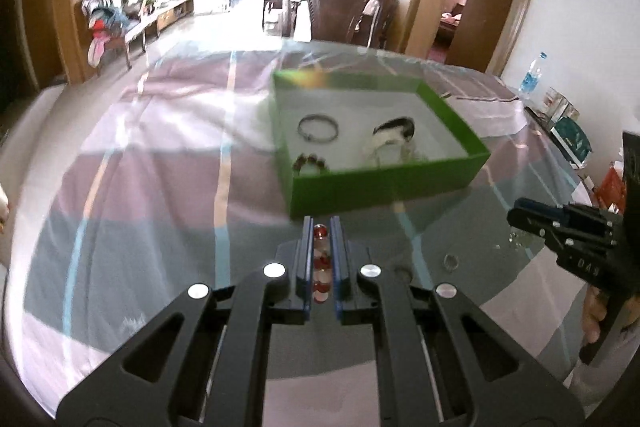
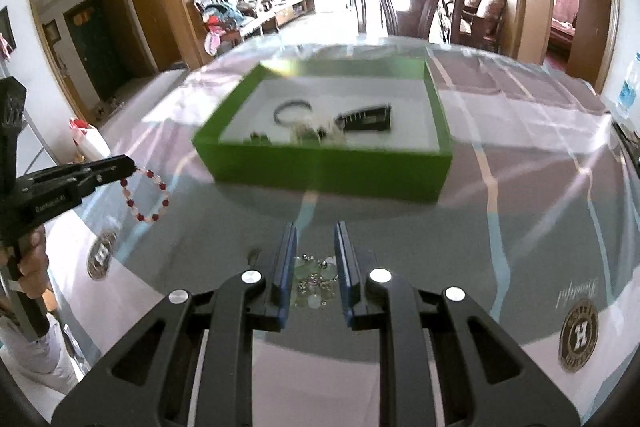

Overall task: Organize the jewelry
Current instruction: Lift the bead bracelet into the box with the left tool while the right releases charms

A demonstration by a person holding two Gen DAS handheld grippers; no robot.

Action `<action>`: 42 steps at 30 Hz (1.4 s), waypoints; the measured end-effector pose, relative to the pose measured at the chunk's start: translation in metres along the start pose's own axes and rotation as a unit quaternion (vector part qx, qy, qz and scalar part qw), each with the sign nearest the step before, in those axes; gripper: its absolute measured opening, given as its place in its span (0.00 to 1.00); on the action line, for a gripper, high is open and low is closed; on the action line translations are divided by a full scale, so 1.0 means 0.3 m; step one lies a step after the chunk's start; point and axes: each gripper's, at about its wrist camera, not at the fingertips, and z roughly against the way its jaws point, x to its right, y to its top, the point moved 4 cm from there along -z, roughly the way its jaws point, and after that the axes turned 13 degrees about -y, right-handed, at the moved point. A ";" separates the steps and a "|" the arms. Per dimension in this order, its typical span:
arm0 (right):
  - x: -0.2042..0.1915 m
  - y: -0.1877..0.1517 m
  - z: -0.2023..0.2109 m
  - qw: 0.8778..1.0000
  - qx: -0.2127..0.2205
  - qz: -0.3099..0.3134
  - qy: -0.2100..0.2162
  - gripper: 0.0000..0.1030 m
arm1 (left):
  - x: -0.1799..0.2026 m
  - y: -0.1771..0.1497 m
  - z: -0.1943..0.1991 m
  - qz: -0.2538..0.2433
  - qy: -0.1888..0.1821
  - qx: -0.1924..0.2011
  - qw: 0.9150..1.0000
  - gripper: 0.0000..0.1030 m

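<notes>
My left gripper (image 1: 322, 227) is shut on a red and white bead bracelet (image 1: 321, 267), which hangs as a loop (image 2: 146, 195) above the glass table, short of the green box (image 1: 384, 183). The box (image 2: 328, 171) holds a thin dark bangle (image 1: 318, 127), a brown bead bracelet (image 1: 310, 163), a black and white piece (image 1: 394, 133) and a dark comb-like clip (image 2: 368, 119). My right gripper (image 2: 316, 227) is open over a pile of pale green and silver jewelry (image 2: 314, 279) on the table, fingers either side of it.
A small ring (image 1: 451, 261) and glittery bits (image 1: 516, 239) lie on the glass near the right gripper (image 1: 532, 219). A water bottle (image 1: 532, 73) and boxes (image 1: 572, 135) stand at the table's right edge. A dark wooden chair (image 2: 412, 3) is behind the table.
</notes>
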 end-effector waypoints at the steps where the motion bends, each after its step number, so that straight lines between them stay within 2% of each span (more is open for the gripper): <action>1: -0.001 0.025 0.005 1.000 0.005 0.002 0.004 0.20 | 0.015 0.027 -0.001 -0.009 -0.004 0.002 1.000 0.08; 5: -0.002 0.097 -0.002 1.000 0.010 0.003 0.016 0.20 | 0.037 0.093 -0.015 -0.019 -0.016 0.003 1.000 0.08; 10: -0.003 0.182 -0.033 1.000 0.022 0.009 0.006 0.20 | 0.045 0.174 -0.053 -0.025 -0.012 0.002 1.000 0.08; 14: 0.001 0.243 -0.084 1.000 0.024 0.006 -0.006 0.20 | 0.072 0.239 -0.078 -0.048 0.027 0.027 0.998 0.08; 18: -0.002 0.291 -0.148 0.998 0.034 0.014 -0.047 0.20 | 0.079 0.291 -0.119 -0.053 0.041 0.043 0.997 0.08; 23: 0.004 0.311 -0.225 0.998 0.026 0.005 -0.052 0.20 | 0.059 0.339 -0.180 -0.051 0.065 0.049 0.995 0.08; 28: 0.017 0.312 -0.290 0.998 0.013 -0.001 -0.056 0.20 | 0.023 0.351 -0.233 -0.043 0.073 0.043 0.995 0.08; 39: 0.060 0.316 -0.400 0.997 -0.013 -0.015 -0.076 0.20 | -0.053 0.352 -0.406 -0.025 0.068 0.003 0.997 0.08; 41: 0.064 0.313 -0.386 0.997 -0.010 -0.019 -0.077 0.26 | -0.057 0.351 -0.420 -0.024 0.069 0.003 0.997 0.22; 42: 0.066 0.309 -0.373 0.997 -0.009 -0.020 -0.076 0.35 | -0.056 0.348 -0.419 -0.023 0.071 0.003 0.997 0.25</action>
